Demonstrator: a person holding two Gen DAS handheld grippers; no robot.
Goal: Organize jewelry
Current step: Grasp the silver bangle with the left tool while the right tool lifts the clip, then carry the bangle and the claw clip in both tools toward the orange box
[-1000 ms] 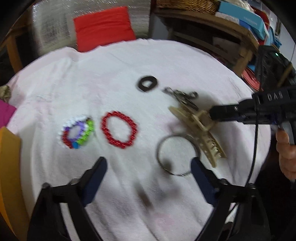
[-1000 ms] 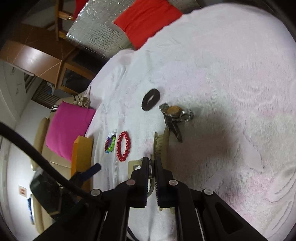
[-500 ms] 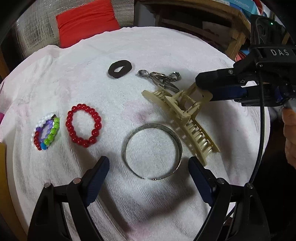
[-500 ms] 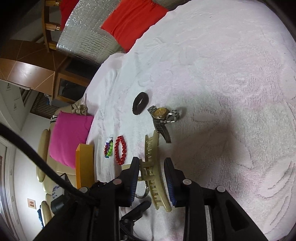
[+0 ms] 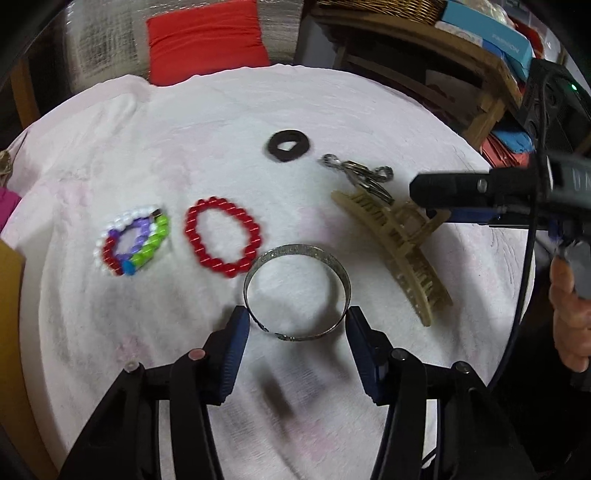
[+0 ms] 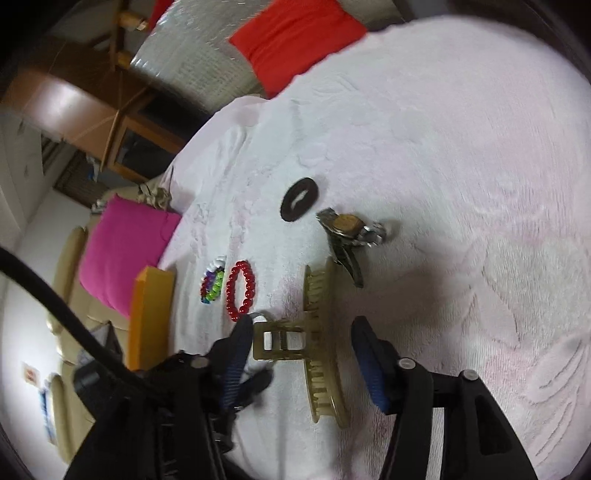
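Left hand-held gripper straddles the silver bangle, jaws closing, not yet touching.
Bangle lies lower centre on the white surface; right hand-held gripper stands open over the hair claw.

I see a home living room: a sofa with a pink cushion, a wooden shelf, a towel-covered table.

silver bangle: right view, mostly hidden behind the gripper finger.
hand: left view, cut by right edge.
watch: left view, blurred, face unreadable.
hair claw: left view, handle end partly covered by right gripper.
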